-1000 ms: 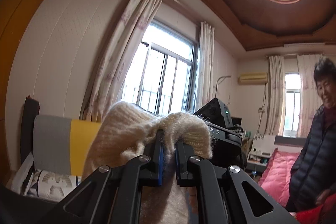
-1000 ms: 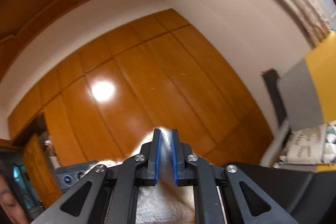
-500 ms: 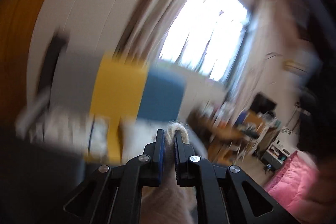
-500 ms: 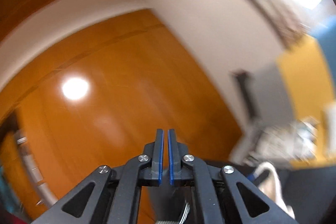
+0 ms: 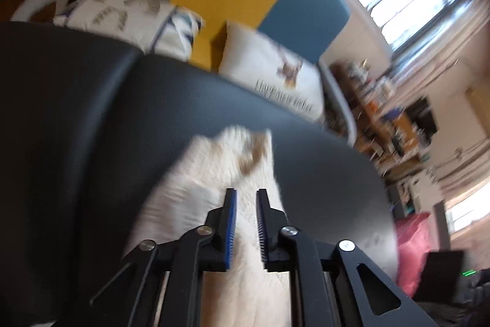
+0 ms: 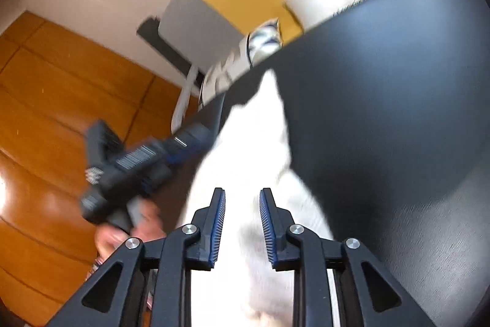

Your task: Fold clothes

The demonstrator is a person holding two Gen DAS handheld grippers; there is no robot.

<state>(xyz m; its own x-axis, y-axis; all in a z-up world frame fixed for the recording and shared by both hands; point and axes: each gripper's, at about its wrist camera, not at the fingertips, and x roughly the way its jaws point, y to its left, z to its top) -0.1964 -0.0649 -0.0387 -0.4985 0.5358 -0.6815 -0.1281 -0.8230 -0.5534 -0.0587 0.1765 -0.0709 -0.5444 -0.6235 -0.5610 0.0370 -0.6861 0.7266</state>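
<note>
- One black leather-like padded surface (image 5: 92, 112), broad, under everything.
- One cream fluffy knit garment (image 5: 214, 173), blurred, lying stretched on that surface.
- Two white printed cushions (image 5: 269, 72) behind; writing blurred, unreadable.
- Two grippers: left gripper (image 5: 246, 195) and right gripper (image 6: 242, 195) opening, narrowly parted, garment between jaws, unpinched.

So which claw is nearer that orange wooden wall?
Left. The left claw is between the wooden wall and the right claw; both are opening around the sweater.
</note>
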